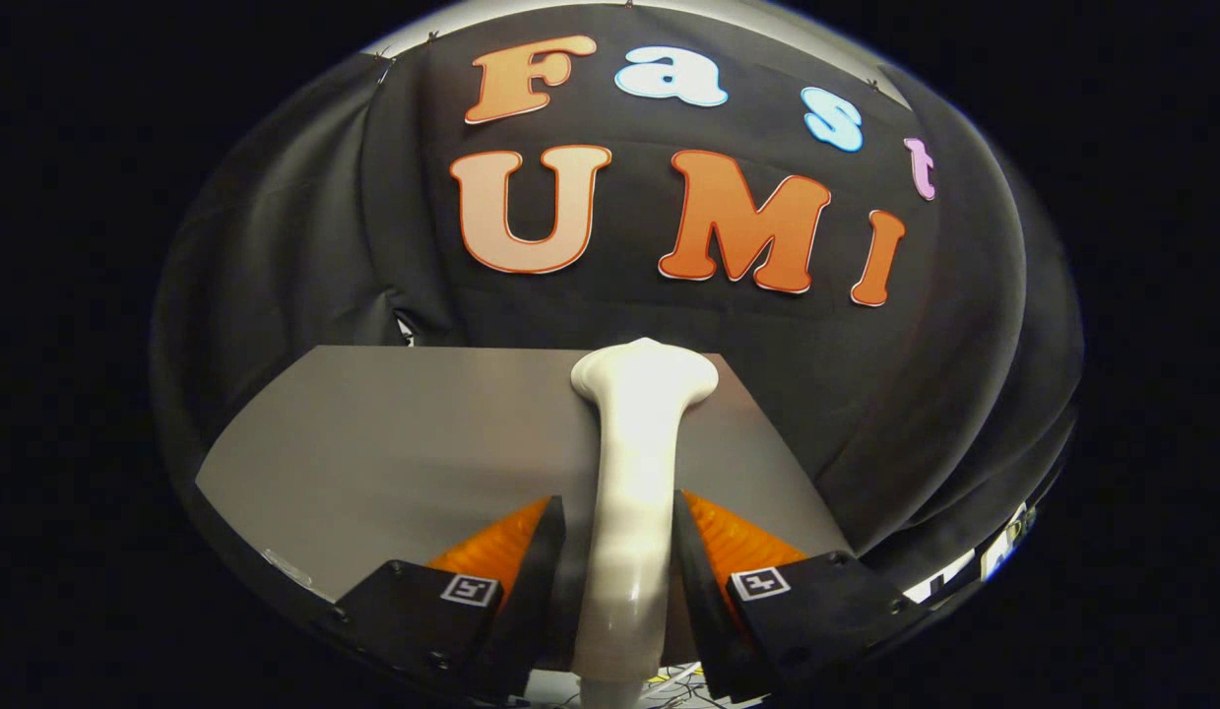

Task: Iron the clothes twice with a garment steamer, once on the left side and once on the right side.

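The hand-held gripper [619,551] clamps the white garment steamer [637,443] between both fingers, its head over the grey bench [393,443].

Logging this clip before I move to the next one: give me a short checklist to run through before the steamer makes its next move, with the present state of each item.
1. Steamer held: ok. Its white handle sits between the gripper fingers, and both fingers press on it.
2. Steamer straight in the grip: ok. The handle runs forward along the fingers, with the head beyond them.
3. Head over the grey surface: ok. The head lies at its far edge, near the black cloth wall.
4. Garment laid flat and ready: cannot tell. The grey surface looks smooth, but whether it is the garment or a board is unclear.
5. Steam on: cannot tell. No steam is visible.
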`<state>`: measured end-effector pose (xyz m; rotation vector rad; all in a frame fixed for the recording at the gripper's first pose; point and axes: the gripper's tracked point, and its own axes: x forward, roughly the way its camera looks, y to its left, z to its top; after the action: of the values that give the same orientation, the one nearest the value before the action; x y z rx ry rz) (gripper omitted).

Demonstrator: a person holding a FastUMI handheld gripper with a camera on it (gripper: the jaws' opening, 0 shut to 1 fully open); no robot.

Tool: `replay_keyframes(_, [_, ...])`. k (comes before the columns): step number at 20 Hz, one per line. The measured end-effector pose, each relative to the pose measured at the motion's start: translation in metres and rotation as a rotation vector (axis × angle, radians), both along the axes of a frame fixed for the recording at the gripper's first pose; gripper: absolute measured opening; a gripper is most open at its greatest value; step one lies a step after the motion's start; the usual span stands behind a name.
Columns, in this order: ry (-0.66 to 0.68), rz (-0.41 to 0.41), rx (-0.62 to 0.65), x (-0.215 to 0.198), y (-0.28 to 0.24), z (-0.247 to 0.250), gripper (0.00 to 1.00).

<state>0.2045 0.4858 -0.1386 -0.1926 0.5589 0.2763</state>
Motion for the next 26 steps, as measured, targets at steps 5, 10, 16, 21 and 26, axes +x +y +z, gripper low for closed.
replay_keyframes(5, [-0.071, -0.036, 0.046, 0.013, -0.005, 0.001, 0.45])
replay_keyframes(10, [-0.072, 0.020, 0.046, -0.009, 0.000, 0.006, 0.38])
replay_keyframes(16, [-0.147, 0.042, 0.143, -0.041, -0.024, 0.040, 0.38])
replay_keyframes(21, [-0.263, 0.130, 0.205, -0.094, -0.044, 0.094, 0.38])
replay_keyframes(26, [-0.313, 0.216, 0.198, -0.140, -0.062, 0.132, 0.38])
